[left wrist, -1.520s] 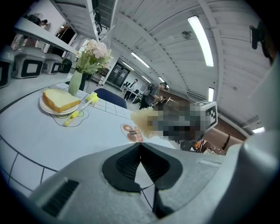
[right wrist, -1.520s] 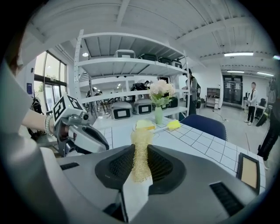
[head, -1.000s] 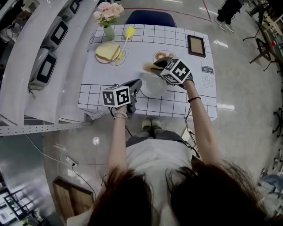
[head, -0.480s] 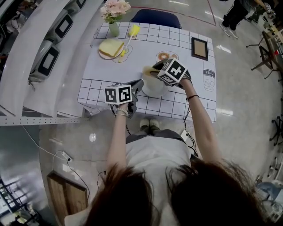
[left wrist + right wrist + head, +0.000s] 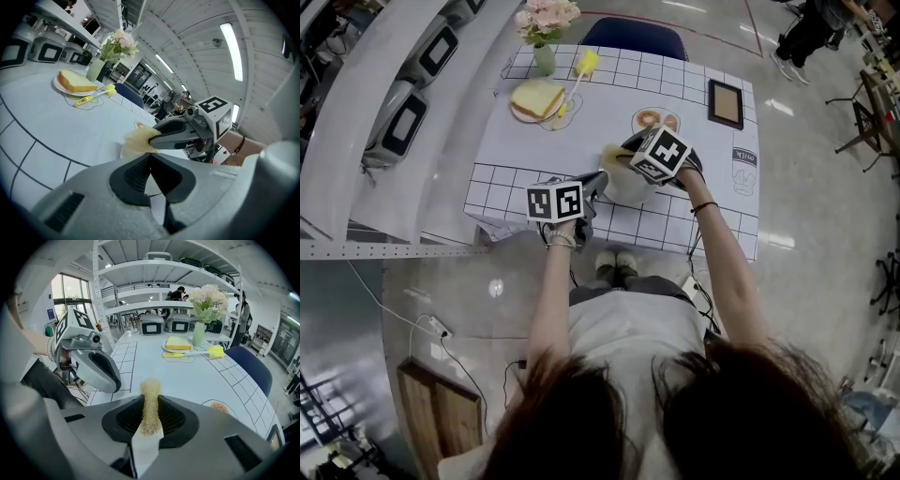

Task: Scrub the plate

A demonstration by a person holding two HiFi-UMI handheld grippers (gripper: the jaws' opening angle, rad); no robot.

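The white table [image 5: 581, 122] with its gridded border spreads out ahead of both my pairs of jaws, with a blue chair [image 5: 633, 39] at its far edge. The white plate [image 5: 630, 187] sits at the table's near edge, between my two grippers. My left gripper [image 5: 592, 181] comes at it from the left, and in the left gripper view its jaws [image 5: 150, 159] are pinched nearly together on the plate's rim [image 5: 156, 194]. My right gripper [image 5: 625, 156] reaches in over the plate from the right, its tips just ahead of my left jaws. Its jaws [image 5: 151, 414] are clamped narrow on a straw-coloured mesh scourer [image 5: 151, 397], whose frayed end pokes out past the tips, over the plate's far-left part [image 5: 612, 155].

Well beyond my jaws, toward the far-left corner, a pale yellow slab [image 5: 534, 96] lies on a small dish [image 5: 517, 112]. A yellow-headed brush [image 5: 575, 75] lies just beside it, and a vase of flowers [image 5: 546, 28] stands behind. A dark picture frame [image 5: 725, 103] lies far off, beyond my right jaws.
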